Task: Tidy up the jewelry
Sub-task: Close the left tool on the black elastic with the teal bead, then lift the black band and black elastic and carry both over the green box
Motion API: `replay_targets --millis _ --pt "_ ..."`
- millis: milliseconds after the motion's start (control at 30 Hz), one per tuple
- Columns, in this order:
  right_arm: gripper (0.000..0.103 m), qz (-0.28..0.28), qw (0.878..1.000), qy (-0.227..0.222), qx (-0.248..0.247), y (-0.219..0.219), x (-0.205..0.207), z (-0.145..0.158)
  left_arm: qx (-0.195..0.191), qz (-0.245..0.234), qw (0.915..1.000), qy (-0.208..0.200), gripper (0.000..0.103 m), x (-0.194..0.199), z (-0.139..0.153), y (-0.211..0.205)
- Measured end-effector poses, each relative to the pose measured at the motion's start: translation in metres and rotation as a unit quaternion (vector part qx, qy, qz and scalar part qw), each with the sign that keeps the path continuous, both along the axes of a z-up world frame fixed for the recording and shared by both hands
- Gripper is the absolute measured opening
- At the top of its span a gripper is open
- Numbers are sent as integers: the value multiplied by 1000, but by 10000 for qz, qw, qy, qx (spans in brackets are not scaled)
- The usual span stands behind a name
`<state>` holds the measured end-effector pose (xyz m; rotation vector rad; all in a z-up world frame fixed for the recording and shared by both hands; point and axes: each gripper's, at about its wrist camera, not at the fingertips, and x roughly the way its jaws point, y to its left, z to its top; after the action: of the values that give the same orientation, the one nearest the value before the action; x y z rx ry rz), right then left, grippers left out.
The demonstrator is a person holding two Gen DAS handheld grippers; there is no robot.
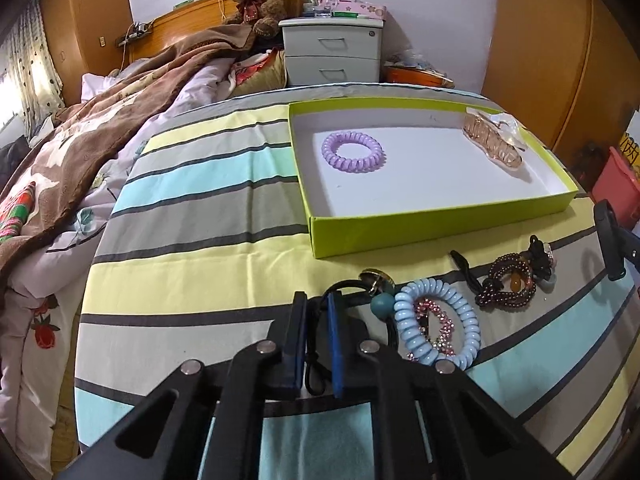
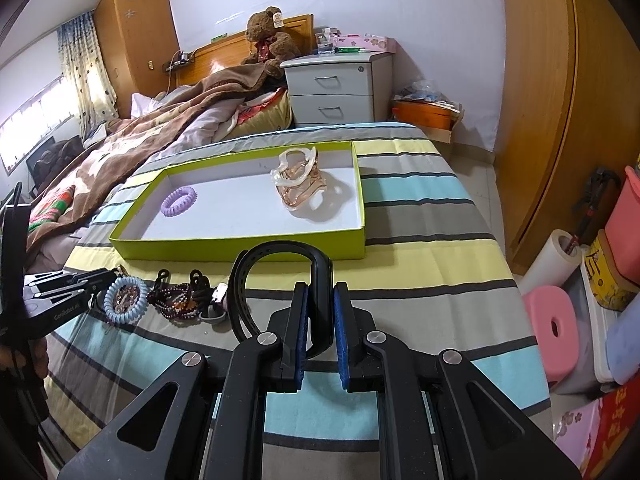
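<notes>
A lime-green tray [image 1: 440,228] [image 2: 240,250] lies on the striped bedspread. It holds a purple coil hair tie [image 1: 352,152] [image 2: 179,201] and a clear amber hair claw [image 1: 493,142] [image 2: 299,180]. My left gripper [image 1: 318,312] is shut on a black elastic hair tie [image 1: 316,368] with a gold and teal charm [image 1: 378,286]. Beside it lie a blue coil tie [image 1: 436,330] [image 2: 126,295] around a pink beaded piece [image 1: 434,326], and a dark beaded bracelet [image 1: 506,286] [image 2: 176,298]. My right gripper [image 2: 320,300] is shut on a black wristband [image 2: 280,256], held above the bedspread.
A brown blanket [image 1: 100,148] covers the bed at left. A white nightstand [image 1: 332,52] and a teddy bear [image 1: 256,0] stand at the back. A wooden wardrobe [image 2: 560,120], pink stool [image 2: 556,320] and storage boxes [image 2: 624,216] are on the right.
</notes>
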<state>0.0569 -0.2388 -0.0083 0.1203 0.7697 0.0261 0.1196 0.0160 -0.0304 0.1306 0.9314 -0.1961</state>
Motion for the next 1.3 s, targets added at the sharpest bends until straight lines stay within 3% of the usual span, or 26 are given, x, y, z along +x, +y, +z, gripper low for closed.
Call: replay_targets --millis 133,800,1133,1200,1267,1300 --pt "13 -9 10000 -13 0 0 0 0 -52 90 9999 -29 3 -2 1 2" --pt "13 0 9999 -146 -3 3 -5 9 -545 351 9976 -258 3 -16 24 19" --pt "13 41 9999 -142 1 3 -7 10 -341 305 9990 4 5 -16 10 20" --pt "13 41 9999 -128 -2 4 -6 10 -320 280 9991 19 13 -13 8 20" --pt "13 44 9999 -113 -13 5 -6 9 -249 264 9993 0 48 -9 7 19" --pt "13 45 9999 -107 -17 5 -5 9 -193 241 9995 -9 54 -6 6 18"
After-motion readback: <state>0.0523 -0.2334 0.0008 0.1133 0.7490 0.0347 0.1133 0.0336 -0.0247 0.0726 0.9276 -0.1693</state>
